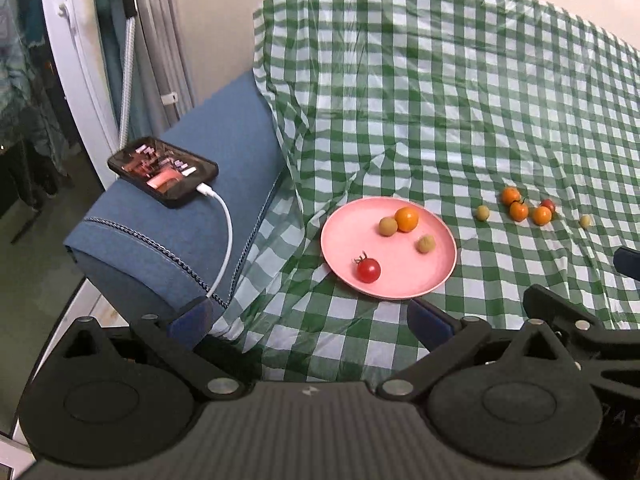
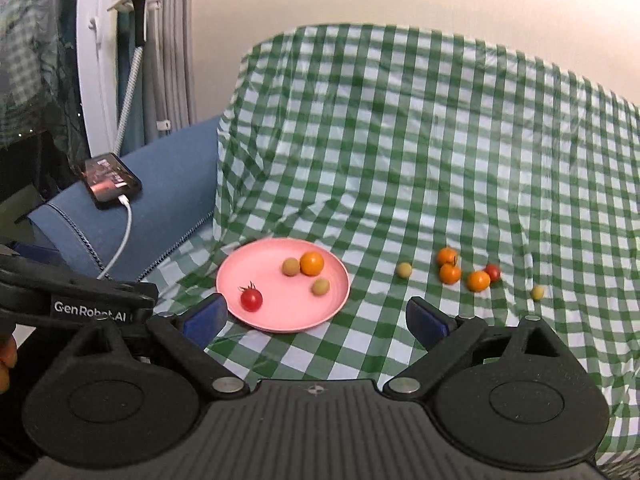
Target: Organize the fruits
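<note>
Cherry tomatoes [image 2: 464, 272] and small yellow-green fruits lie loose on the checked cloth [image 2: 400, 160] right of the pink plate [image 2: 240, 276], which holds four, apparently the collecting spot. Both grippers, left [image 1: 308, 320] and right [image 2: 316, 316], hover with jaws apart, empty.

Both tools hover low and level, side by side: the left hand-held gripper [image 1: 310, 322] has its blue-padded fingers [image 1: 430, 322] spread wide with nothing between them, and the right hand-held gripper [image 2: 316, 318], just beside it, likewise holds its fingers [image 2: 426, 322] wide apart and empty.
</note>
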